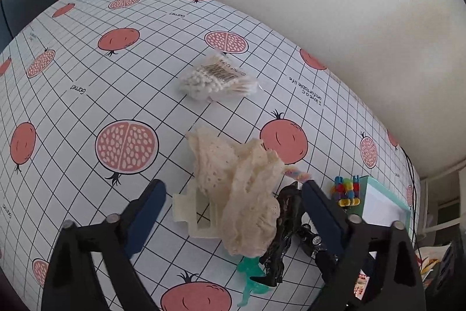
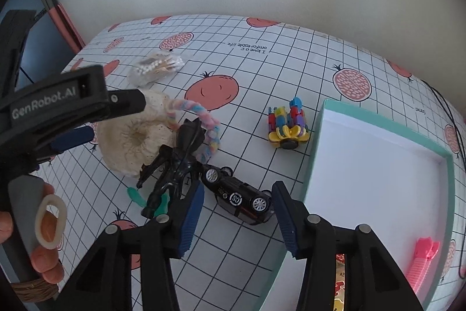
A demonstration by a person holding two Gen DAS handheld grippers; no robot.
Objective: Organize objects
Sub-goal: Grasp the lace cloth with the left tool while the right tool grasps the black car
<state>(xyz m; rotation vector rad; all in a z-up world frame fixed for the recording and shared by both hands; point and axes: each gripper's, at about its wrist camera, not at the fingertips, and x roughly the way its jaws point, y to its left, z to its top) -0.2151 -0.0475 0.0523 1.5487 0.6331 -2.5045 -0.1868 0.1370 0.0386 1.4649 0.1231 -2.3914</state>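
My right gripper [image 2: 238, 188] points down at a black toy car [image 2: 241, 200] that lies on the pomegranate-print tablecloth, and its blue pads [image 2: 192, 217] press on the car's two ends. My left gripper [image 1: 233, 188] stands open over a cream lacy cloth [image 1: 241, 194]. A cream plastic piece [image 1: 189, 212] lies under that cloth. A black figure [image 1: 282, 238] lies just inside the left gripper's right finger. Neither left pad touches the cloth. From the right wrist view, the left gripper [image 2: 72, 107] hangs above the cloth [image 2: 137, 142].
A teal box [image 2: 387, 124] with a white inside stands at the right and holds a pink clip [image 2: 422, 261]. A colourful block toy [image 2: 287, 127], a pastel pipe cleaner [image 2: 204, 118], a green figure [image 1: 250, 279] and a bag of cotton swabs [image 1: 215, 77] lie around. The wall runs behind the table.
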